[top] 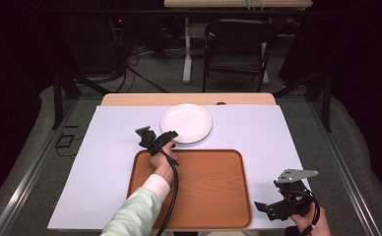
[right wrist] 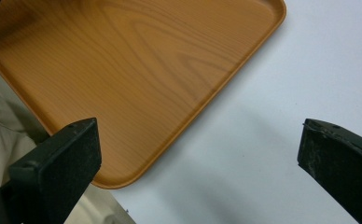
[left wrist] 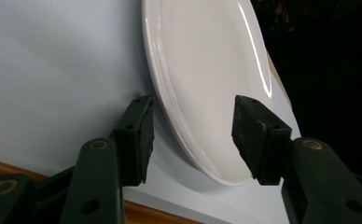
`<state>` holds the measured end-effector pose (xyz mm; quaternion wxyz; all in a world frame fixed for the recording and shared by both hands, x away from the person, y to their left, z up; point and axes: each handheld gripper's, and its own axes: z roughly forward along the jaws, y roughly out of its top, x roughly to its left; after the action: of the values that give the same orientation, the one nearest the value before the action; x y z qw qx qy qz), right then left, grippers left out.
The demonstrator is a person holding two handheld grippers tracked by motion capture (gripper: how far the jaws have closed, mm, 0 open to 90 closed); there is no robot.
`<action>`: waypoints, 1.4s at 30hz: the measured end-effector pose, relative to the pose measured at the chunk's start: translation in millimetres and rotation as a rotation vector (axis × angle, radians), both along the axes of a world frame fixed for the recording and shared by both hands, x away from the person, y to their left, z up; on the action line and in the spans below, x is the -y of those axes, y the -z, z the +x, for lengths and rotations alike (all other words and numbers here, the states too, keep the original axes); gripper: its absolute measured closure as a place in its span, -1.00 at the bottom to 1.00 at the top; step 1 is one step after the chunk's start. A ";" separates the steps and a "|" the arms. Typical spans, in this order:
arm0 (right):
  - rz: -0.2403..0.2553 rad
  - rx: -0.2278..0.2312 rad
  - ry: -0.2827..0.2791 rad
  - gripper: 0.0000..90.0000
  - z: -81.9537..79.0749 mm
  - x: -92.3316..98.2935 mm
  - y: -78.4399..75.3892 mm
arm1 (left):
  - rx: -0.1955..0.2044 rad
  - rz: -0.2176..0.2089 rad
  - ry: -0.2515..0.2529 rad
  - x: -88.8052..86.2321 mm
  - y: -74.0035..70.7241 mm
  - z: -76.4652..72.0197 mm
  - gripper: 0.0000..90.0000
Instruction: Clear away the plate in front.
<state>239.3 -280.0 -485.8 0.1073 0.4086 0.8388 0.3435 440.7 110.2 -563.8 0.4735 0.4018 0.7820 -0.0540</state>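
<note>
right now right claw point(top: 276, 205) idles open at desk's near right, beside tray point(top: 213, 196). left claw point(top: 160, 138) open, jaws straddling near rim of white plate point(top: 186, 123) lying just past tray; left is nearer.

Plate point(top: 186, 123): plain glossy white, no pattern. Tray point(top: 218, 196): orange-brown, wood-grain print, darker streaks. Table cover point(top: 105, 162): pale lavender-white, plain; light wood table edge point(top: 130, 100) at far side. Left gripper point(left wrist: 193, 135) and right gripper point(right wrist: 198, 172): matt black jaws, brass-coloured rivets; grey plate point(top: 297, 174) on right one. Sleeve point(top: 135, 214): pale mint green, white cuff. Floor point(top: 41, 128): grey carpet.
</note>
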 end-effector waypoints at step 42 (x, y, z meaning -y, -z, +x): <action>0.001 -0.005 -0.006 -1.00 1.4 -0.6 0.6 | 0.018 -0.132 -0.128 0.2 18.9 -1.8 0.86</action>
<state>240.7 -279.4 -486.3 0.1041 0.4071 0.8400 0.3432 438.9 110.0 -582.6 0.5084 0.3194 0.7965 -0.0714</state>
